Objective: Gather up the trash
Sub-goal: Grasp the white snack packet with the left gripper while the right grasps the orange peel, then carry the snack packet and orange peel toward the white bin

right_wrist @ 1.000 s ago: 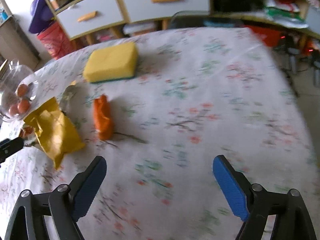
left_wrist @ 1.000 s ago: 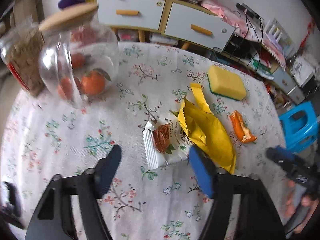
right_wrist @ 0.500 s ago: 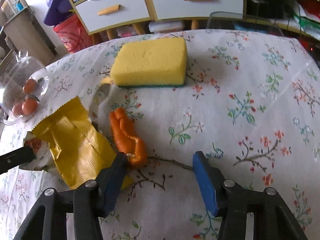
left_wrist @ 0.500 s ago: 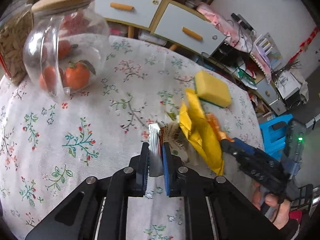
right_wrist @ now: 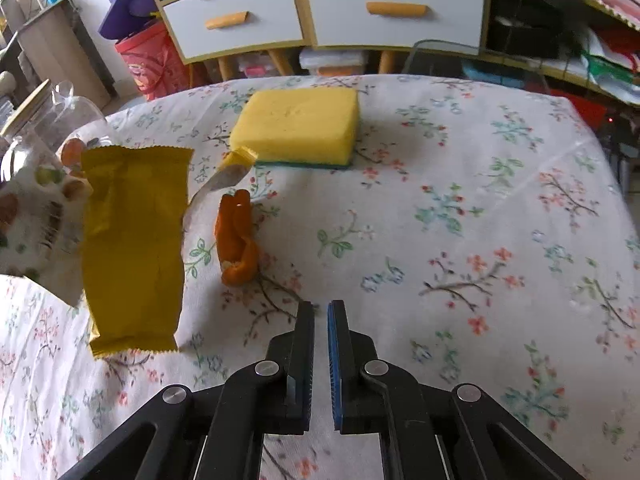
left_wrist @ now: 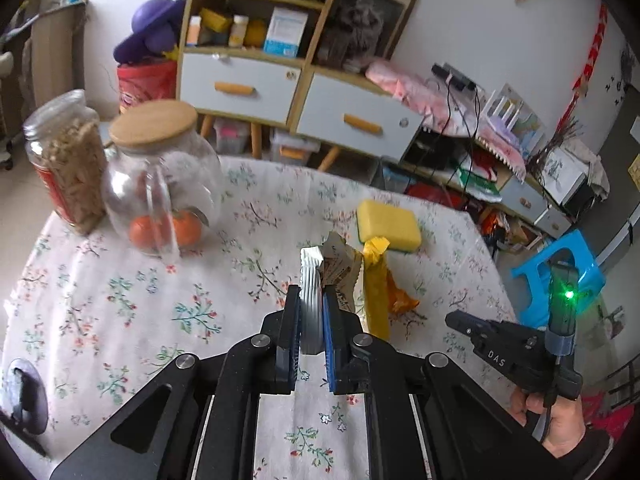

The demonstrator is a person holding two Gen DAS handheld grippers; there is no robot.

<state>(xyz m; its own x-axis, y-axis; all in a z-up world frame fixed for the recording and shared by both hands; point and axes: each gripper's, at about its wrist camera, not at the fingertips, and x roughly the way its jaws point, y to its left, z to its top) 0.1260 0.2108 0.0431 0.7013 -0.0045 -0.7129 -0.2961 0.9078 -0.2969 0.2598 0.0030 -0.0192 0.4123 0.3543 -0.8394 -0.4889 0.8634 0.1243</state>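
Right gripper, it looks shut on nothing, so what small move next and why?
Probably reopen the right gripper and ease forward-left around the orange peel. Its jaws are shut empty just short of the peel, which lies on the tablecloth, while the left gripper holds the white snack wrapper.

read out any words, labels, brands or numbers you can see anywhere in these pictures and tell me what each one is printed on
"DAS": white letters on the black body of the right gripper, seen from the left wrist view.
White snack wrapper, held in the left gripper: print too crumpled and small to read.
Red bag by the cabinet: gold design, not legible.
Blue and white box on the shelf: too blurred.
Yellow wrapper: no text visible.
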